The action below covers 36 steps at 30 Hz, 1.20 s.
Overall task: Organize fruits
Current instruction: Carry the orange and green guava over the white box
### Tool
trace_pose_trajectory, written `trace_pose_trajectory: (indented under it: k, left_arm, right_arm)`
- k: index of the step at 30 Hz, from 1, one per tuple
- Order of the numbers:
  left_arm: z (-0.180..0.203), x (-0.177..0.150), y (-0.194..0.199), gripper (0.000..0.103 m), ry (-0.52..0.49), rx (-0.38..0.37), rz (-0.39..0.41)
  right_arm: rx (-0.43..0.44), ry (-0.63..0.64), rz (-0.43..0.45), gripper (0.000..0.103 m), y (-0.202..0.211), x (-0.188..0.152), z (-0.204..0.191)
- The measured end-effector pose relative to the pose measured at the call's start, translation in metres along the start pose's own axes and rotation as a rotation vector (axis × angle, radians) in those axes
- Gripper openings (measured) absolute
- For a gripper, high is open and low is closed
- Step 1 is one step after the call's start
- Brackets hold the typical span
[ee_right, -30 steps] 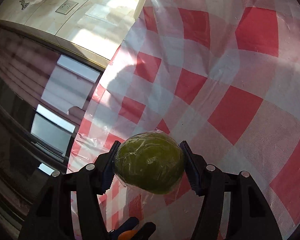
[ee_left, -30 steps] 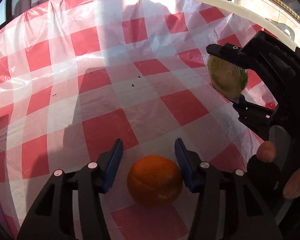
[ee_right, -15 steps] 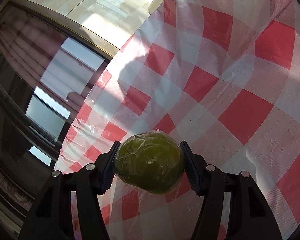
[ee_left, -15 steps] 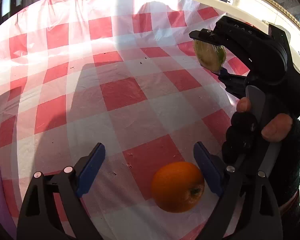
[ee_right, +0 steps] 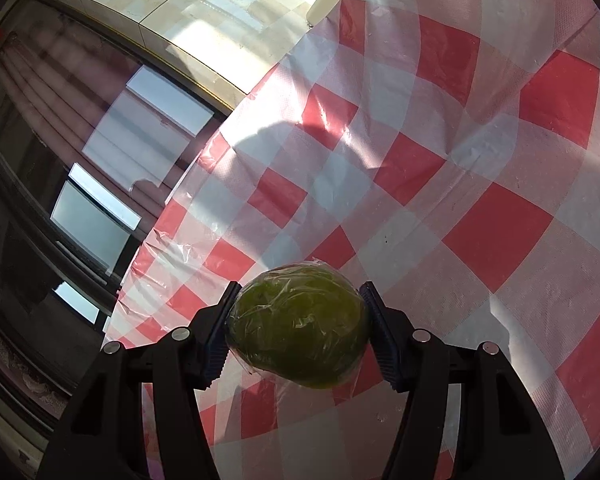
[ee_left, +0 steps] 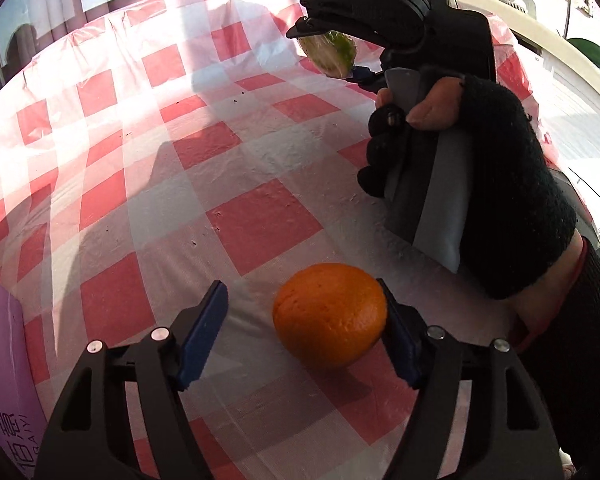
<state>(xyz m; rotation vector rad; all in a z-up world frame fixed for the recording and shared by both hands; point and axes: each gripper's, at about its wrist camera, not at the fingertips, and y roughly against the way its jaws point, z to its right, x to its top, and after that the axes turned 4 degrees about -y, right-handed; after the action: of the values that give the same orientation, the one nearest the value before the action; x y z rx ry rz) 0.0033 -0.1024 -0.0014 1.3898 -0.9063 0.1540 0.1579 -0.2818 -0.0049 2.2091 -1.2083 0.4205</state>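
Note:
An orange (ee_left: 329,314) lies on the red-and-white checked tablecloth (ee_left: 260,216) between the jaws of my left gripper (ee_left: 300,292). These jaws are closing: the right pad (ee_left: 400,344) touches the orange, while the left pad (ee_left: 204,332) stands a clear gap away. A green fruit (ee_right: 300,326) wrapped in clear film is held above the cloth, with my right gripper (ee_right: 300,289) shut on it from both sides. In the left wrist view the same green fruit (ee_left: 328,54) and right gripper (ee_left: 330,56) show at the upper right, carried by a hand in a black glove (ee_left: 500,200).
A purple box (ee_left: 0,380) stands at the lower left edge of the left wrist view. The table's far edge and a window with curtains (ee_right: 80,160) lie beyond the cloth. A pale ledge (ee_left: 540,44) runs behind the right hand.
My left gripper's jaws spread wide from the orange, then narrowed again, and the gripper slid sideways so the orange now sits against the right pad. The right gripper still holds the green fruit.

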Motion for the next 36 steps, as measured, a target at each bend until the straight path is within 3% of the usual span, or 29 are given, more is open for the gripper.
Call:
trace_pose_trajectory:
  k: [4, 9, 14, 18, 22, 27, 30, 36]
  left_arm:
    - [-0.004, 0.001, 0.003, 0.045, 0.025, 0.016, 0.023]
    - [-0.004, -0.006, 0.011, 0.045, 0.054, 0.004, 0.027]
    - [-0.016, -0.02, 0.029, 0.044, 0.175, -0.032, 0.089]
    - [-0.03, -0.028, 0.051, 0.044, 0.283, 0.021, 0.207]
    - [-0.032, -0.041, 0.081, 0.044, 0.337, 0.123, 0.321]
    - [-0.03, -0.046, 0.119, 0.044, 0.377, 0.215, 0.424]
    - [-0.028, -0.041, 0.142, 0.045, 0.36, 0.27, 0.452]
    - [-0.041, -0.046, 0.194, 0.045, 0.431, 0.315, 0.542]
  right_arm:
    - [-0.008, 0.062, 0.008, 0.06, 0.0, -0.003, -0.01]
    - [-0.014, 0.084, 0.004, 0.06, 0.002, -0.005, -0.015]
    - [-0.002, 0.091, 0.003, 0.06, 0.004, -0.006, -0.016]
    - [0.013, 0.02, 0.008, 0.06, 0.014, -0.01, -0.011]
    - [0.07, -0.004, 0.027, 0.06, 0.06, -0.042, -0.016]
    - [0.127, 0.102, 0.004, 0.06, 0.115, -0.089, -0.041]
    - [0.154, 0.168, -0.011, 0.06, 0.133, -0.098, -0.059]
    - [0.267, 0.279, -0.028, 0.06, 0.159, -0.113, -0.117]
